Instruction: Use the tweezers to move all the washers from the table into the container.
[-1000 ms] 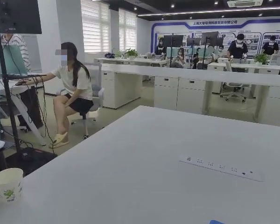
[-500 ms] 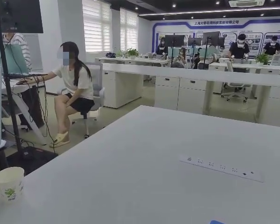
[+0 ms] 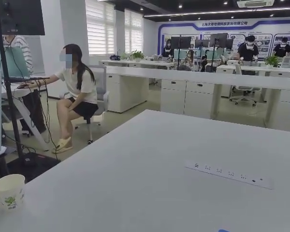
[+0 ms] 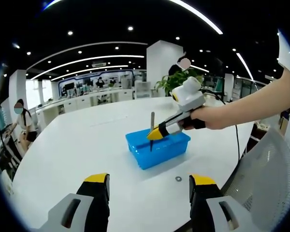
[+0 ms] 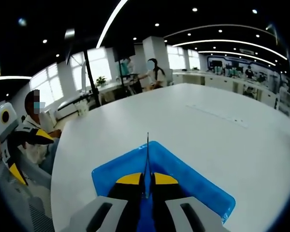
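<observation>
A blue container sits on the white table, and a small washer lies on the table just in front of it. My right gripper hovers over the container, shut on the tweezers, whose tip points down into it. In the right gripper view the tweezers run forward from my right gripper above the blue container. My left gripper stands open near the table's front edge, short of the washer, with nothing between its fingers.
A paper cup stands at the table's left edge and a white power strip lies toward the right. A person sits at a desk beyond the table; more desks and people fill the room behind.
</observation>
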The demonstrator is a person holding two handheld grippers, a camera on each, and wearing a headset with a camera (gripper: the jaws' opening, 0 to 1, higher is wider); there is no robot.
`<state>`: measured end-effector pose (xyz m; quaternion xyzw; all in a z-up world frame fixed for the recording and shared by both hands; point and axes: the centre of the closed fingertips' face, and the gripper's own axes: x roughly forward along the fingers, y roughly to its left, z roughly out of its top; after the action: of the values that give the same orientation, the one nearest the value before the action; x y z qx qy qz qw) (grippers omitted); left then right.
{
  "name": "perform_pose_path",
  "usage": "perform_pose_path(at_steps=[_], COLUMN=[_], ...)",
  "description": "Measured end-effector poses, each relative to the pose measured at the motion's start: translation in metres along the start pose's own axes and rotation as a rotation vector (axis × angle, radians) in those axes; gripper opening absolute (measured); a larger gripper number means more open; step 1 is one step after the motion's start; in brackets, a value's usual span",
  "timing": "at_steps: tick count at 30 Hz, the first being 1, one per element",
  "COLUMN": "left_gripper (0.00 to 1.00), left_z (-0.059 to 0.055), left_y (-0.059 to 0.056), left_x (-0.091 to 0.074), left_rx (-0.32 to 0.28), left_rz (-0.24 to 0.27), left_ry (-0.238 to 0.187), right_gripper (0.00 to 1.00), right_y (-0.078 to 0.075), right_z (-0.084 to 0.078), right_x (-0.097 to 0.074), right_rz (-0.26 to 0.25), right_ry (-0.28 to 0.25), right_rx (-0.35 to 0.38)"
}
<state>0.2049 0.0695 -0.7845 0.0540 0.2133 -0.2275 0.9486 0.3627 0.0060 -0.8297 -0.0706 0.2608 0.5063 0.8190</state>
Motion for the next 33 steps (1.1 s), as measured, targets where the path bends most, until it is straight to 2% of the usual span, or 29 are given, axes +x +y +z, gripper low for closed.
perform_pose_path(at_steps=[7, 13, 21, 28, 33], left_gripper=[0.67, 0.67, 0.66, 0.66, 0.66], left_z=[0.000, 0.000, 0.000, 0.001, 0.002], left_y=[0.001, 0.001, 0.000, -0.001, -0.001], left_x=[0.000, 0.000, 0.001, 0.000, -0.001], left_rx=[-0.002, -0.002, 0.000, -0.002, -0.004], left_rz=[0.007, 0.007, 0.002, 0.002, 0.001], left_ry=[-0.002, -0.003, -0.001, -0.006, -0.009], right_gripper=[0.04, 0.04, 0.04, 0.04, 0.04], right_y=[0.005, 0.012, 0.037, 0.061, 0.075], right_z=[0.007, 0.019, 0.031, 0.035, 0.030], right_x=[-0.011, -0.030, -0.053, -0.061, -0.064], right_rz=[-0.015, -0.017, 0.012, 0.040, 0.070], right_ry=[-0.036, -0.090, -0.156, -0.177, -0.176], right_rx=[-0.008, -0.014, -0.025, -0.035, -0.032])
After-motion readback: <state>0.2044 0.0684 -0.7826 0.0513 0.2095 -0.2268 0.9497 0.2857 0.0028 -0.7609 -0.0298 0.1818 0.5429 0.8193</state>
